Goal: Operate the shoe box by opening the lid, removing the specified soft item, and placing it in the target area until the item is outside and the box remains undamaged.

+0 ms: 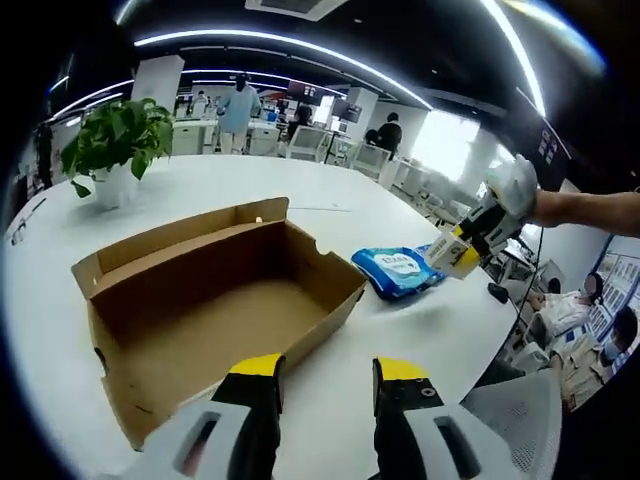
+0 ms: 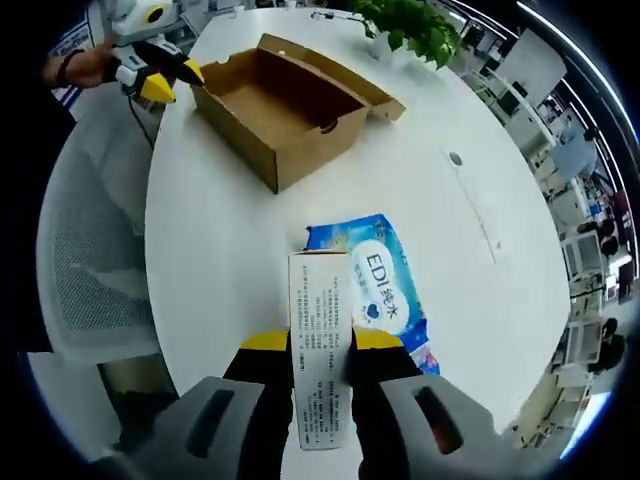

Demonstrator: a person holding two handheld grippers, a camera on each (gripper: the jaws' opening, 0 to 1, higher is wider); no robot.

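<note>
While the right gripper [image 2: 320,342] is pinching a small white carton [image 2: 321,350] above the blue wipes pack [image 2: 385,290], which is lying on the table [image 2: 230,250] beside the open shoe box [image 1: 210,300], the left gripper [image 1: 327,372] is hovering with jaws apart; a careless release could be dropping the carton off the table edge.

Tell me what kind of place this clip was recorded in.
Most likely an open-plan office. Rows of desks with people at them run behind the round white table, long ceiling light strips curve overhead, a mesh chair stands by the table, and a potted plant sits on it.
</note>
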